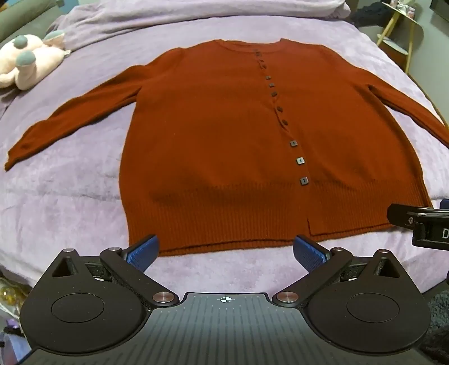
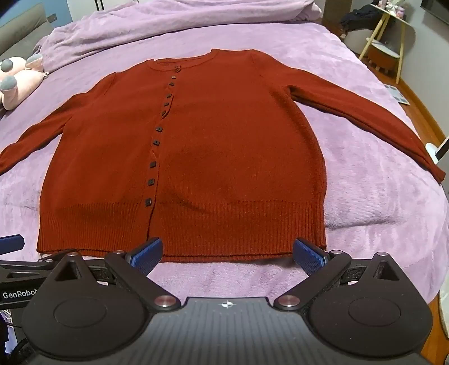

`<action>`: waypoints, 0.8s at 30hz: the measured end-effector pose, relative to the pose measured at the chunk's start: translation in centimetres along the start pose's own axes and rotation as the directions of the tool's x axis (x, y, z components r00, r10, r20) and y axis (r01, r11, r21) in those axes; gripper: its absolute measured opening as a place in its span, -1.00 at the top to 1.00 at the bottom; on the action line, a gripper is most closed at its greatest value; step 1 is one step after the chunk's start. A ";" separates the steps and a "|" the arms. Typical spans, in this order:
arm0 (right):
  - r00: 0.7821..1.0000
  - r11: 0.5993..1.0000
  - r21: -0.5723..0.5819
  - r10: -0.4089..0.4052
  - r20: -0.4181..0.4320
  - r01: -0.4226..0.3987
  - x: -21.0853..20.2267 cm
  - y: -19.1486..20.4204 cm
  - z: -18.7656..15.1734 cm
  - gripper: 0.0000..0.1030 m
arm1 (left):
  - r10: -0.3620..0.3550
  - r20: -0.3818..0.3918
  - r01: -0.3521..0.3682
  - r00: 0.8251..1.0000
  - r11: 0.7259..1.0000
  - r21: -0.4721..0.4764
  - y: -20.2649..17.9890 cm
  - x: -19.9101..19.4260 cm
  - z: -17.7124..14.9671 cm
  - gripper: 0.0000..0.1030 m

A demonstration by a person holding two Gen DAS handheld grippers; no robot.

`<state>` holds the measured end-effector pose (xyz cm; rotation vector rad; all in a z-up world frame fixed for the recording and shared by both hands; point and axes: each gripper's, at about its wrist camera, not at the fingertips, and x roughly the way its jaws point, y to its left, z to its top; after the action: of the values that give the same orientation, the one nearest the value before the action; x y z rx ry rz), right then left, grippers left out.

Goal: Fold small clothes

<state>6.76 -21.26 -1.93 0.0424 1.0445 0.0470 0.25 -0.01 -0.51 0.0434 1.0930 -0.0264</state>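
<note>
A rust-red buttoned cardigan lies flat, face up, on a purple bed cover, sleeves spread to both sides; it also shows in the right wrist view. My left gripper is open and empty, just in front of the left half of the hem. My right gripper is open and empty, just in front of the right half of the hem. The right gripper's body shows at the left view's right edge; the left gripper's body shows at the right view's left edge.
A pink plush toy lies on the bed at the far left. A bunched purple blanket lies beyond the collar. A yellow-legged stand is beside the bed at the far right. The bed edge runs along the right.
</note>
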 end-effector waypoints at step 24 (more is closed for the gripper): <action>1.000 1.000 -0.003 -0.007 0.003 0.007 0.2 -0.1 -0.2 -0.92 | 0.000 -0.035 -0.001 0.999 1.000 -0.023 0.3 0.3 0.1 -1.00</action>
<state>6.67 -21.34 -2.24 0.0359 1.0413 0.0418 0.50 0.25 -0.68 0.0233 1.1280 -0.0130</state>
